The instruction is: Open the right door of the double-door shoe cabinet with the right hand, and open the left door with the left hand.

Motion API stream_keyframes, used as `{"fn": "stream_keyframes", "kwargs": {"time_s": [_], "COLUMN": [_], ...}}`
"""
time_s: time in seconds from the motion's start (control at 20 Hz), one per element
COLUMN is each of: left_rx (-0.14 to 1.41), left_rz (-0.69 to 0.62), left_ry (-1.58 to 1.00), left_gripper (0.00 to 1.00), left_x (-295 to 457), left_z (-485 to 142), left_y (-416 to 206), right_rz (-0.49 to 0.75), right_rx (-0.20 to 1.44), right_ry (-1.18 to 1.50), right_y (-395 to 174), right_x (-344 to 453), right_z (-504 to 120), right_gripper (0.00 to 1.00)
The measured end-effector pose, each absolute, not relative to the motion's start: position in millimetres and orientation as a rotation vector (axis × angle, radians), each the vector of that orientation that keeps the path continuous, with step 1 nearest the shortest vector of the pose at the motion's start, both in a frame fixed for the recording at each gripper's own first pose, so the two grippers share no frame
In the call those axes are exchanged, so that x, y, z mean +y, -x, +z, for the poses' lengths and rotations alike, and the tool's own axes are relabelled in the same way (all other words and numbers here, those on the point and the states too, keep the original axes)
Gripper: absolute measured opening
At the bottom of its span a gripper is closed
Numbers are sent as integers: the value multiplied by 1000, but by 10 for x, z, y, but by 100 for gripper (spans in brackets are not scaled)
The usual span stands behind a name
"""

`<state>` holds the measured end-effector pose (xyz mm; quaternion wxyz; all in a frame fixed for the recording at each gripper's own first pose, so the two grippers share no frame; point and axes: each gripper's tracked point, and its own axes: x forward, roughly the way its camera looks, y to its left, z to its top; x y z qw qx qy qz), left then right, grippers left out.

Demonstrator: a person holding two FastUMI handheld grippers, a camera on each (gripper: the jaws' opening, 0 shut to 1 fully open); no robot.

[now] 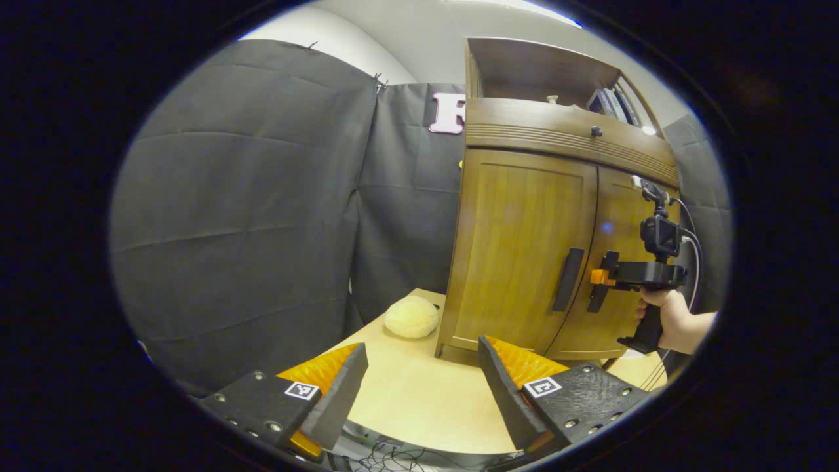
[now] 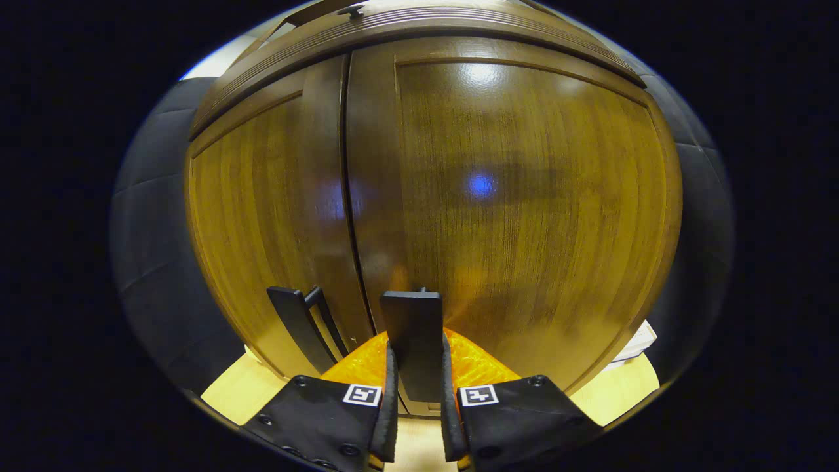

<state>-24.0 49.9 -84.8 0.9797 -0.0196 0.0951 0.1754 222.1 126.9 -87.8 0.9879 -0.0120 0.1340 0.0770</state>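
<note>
gripping the right door handle point(image 2: 413, 341), right gripper point(image 2: 417, 387) (left gripper point(image 1: 419, 387) jaws apart) near a plush ball point(image 1: 411, 316).

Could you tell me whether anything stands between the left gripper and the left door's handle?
Nothing visible does. The left gripper hangs open over the table, with bare space up to the left door handle; the fluffy ball lies off to the side.
</note>
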Motion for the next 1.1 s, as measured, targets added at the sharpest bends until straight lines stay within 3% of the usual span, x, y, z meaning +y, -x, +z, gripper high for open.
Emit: {"fn": "stream_keyframes", "kwargs": {"time_s": [0.15,0.25,0.35,0.65,1.1], "left_rx": [186,187,187,160,180], "left_rz": [346,335,319,288,274], "left_ry": [40,48,50,20,45], "left_gripper": [99,99,99,99,99], "left_x": [484,497,502,423,431], "left_z": [-809,-828,-837,-750,-856], "left_y": [243,245,228,241,552], "right_rz": [229,241,229,223,232], "right_rx": [277,286,283,298,301], "right_ry": [27,34,50,56,59], "right_y": [-2125,-2212,-2198,-2157,-2170], "right_x": [1302,1287,1257,1256,1257], "right_z": [-822,-881,-897,-913,-908], "right_gripper": [10,2,10,5,9]}}
